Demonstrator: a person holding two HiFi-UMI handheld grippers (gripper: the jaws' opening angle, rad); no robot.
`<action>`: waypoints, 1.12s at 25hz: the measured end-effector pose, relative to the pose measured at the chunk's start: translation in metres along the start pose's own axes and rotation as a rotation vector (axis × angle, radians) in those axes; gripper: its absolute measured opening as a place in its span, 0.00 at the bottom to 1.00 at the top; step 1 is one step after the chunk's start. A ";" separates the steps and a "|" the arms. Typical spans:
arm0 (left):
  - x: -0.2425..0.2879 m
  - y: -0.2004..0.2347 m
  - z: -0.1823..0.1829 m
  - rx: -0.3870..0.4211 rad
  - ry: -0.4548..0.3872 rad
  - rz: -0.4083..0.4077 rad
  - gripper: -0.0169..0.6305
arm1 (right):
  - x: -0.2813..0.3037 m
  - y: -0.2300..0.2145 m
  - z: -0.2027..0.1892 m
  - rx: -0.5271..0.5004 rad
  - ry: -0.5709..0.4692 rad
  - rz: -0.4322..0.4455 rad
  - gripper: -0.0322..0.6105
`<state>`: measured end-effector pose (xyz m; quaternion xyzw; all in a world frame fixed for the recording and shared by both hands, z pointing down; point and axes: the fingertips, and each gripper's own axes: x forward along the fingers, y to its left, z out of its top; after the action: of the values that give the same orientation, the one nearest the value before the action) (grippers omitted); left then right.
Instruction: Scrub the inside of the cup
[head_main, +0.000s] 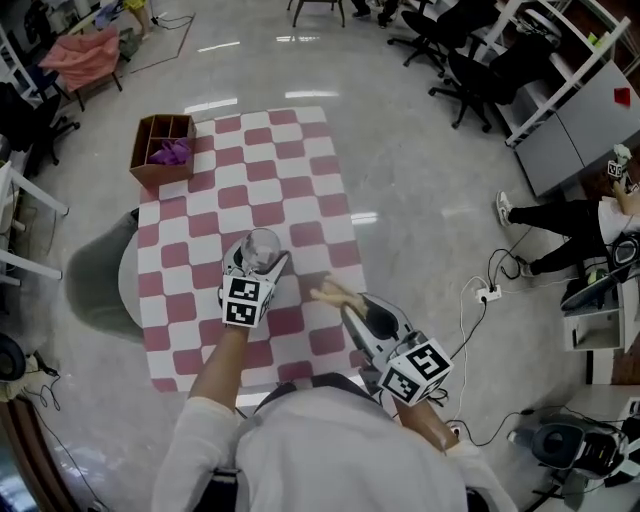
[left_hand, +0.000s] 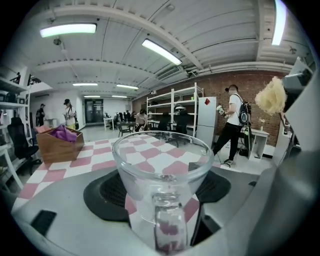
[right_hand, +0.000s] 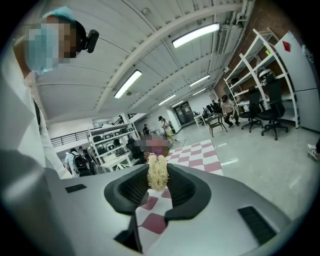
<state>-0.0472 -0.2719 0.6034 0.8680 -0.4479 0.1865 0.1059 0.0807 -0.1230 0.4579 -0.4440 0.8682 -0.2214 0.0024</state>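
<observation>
L tool (head_main: 256, 275): I'm clamping the cup (left_hand: 161, 165) by its sides, mouth up, handle facing me, so it's not slipping during scrubbing.
Cup pos: it's sitting over the checked surface (head_main: 290, 180), front-centre; lifted or resting, can't tell.
R tool (head_main: 360, 318): I'm pinching a straw-coloured scrubber (right_hand: 157, 172), jaws nearly together, tuft poking past the tips so fibres, not jaws, are meeting glass.
Gap: tuft is hanging just beside the cup's right, not inside yet.
Next, prob.: I'm needing to angle the tuft down through the rim.
Box (head_main: 163, 150): lying at far-left corner, well apart.
</observation>
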 end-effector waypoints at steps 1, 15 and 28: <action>0.002 0.002 -0.003 -0.005 0.002 0.004 0.61 | 0.000 0.000 -0.002 0.004 0.005 0.000 0.23; 0.017 0.003 -0.032 -0.064 0.042 0.009 0.61 | -0.006 -0.010 -0.017 0.039 0.037 -0.019 0.23; 0.016 0.002 -0.034 -0.045 0.012 -0.017 0.61 | 0.002 -0.008 -0.015 0.047 0.040 -0.003 0.23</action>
<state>-0.0476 -0.2730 0.6406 0.8681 -0.4438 0.1805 0.1296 0.0821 -0.1226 0.4750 -0.4406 0.8620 -0.2505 -0.0050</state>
